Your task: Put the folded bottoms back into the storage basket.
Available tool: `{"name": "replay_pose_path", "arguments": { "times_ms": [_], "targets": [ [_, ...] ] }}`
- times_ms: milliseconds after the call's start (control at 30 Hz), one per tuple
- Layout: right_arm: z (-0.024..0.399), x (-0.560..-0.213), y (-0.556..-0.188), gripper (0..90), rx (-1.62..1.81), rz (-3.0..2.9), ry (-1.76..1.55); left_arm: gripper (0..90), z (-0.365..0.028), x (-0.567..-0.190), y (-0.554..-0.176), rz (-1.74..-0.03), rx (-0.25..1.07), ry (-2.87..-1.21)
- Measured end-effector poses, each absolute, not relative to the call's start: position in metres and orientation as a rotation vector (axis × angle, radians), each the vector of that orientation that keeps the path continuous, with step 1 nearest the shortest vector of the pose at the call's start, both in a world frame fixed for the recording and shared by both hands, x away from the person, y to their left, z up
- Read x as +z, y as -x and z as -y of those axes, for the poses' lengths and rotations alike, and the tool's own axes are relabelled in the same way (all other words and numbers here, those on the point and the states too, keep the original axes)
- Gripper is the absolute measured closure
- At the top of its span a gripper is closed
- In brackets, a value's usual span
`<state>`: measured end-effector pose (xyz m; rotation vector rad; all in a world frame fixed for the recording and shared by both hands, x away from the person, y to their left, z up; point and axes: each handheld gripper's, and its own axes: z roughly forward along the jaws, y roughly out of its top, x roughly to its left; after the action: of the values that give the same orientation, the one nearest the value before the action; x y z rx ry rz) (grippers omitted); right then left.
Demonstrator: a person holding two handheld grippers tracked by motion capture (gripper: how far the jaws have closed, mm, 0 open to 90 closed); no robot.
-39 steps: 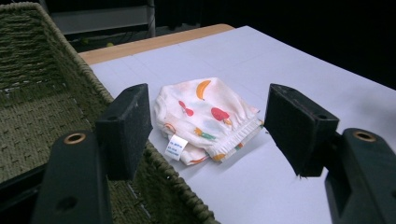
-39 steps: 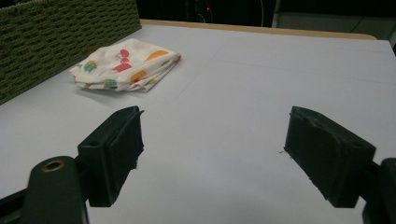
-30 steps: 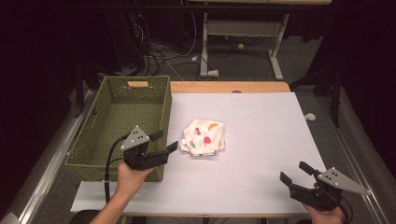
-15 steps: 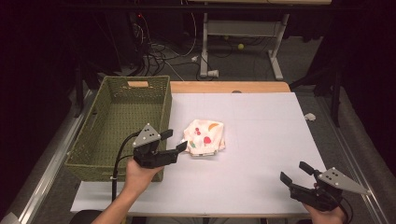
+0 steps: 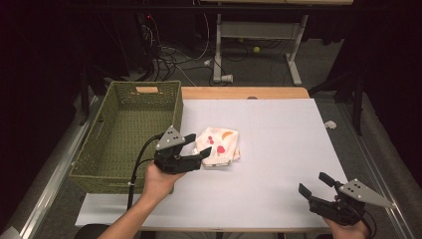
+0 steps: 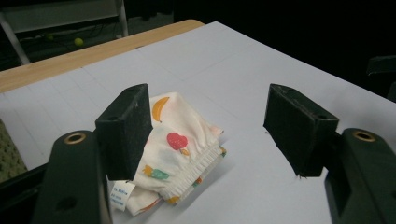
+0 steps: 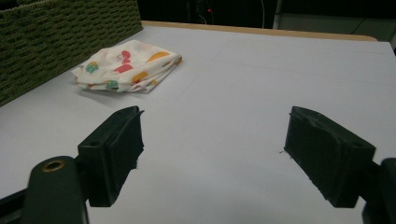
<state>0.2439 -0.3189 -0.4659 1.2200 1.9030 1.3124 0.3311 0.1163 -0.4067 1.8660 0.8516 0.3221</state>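
While the left gripper (image 6: 205,130) gapes wide, the white fruit-printed cloth (image 6: 175,149) lies folded.

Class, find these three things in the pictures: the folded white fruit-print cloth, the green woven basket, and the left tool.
Folded white fruit-print cloth (image 6: 180,140), left gripper view, on its red strawberry print.
Green woven basket (image 5: 119,178), high view, on its near wall.
Left tool (image 5: 199,148), high view, midway between its open jaw tips.

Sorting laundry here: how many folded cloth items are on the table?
1: a folded fruit-print cloth lying on the white table, just right of the green basket. The basket looks empty.
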Motion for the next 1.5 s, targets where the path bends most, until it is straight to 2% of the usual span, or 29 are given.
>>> {"name": "replay_pose_path", "arguments": {
  "times_ms": [333,733,1500],
  "targets": [
    [0.319,-0.466,-0.244,19.9,1.315,-1.904,-1.218,30.5,-0.096,-0.407,-0.351,-0.896,0.298,-1.916],
    [0.318,-0.466,-0.244,19.9,1.316,-1.907,-1.215,30.3,-0.08,-0.415,-0.383,-1.032,0.29,-1.984],
    [0.318,-0.466,-0.244,20.1,1.323,-1.922,-1.208,23.4,-0.052,-0.44,-0.437,-1.257,0.235,-2.086]
  ]
}}
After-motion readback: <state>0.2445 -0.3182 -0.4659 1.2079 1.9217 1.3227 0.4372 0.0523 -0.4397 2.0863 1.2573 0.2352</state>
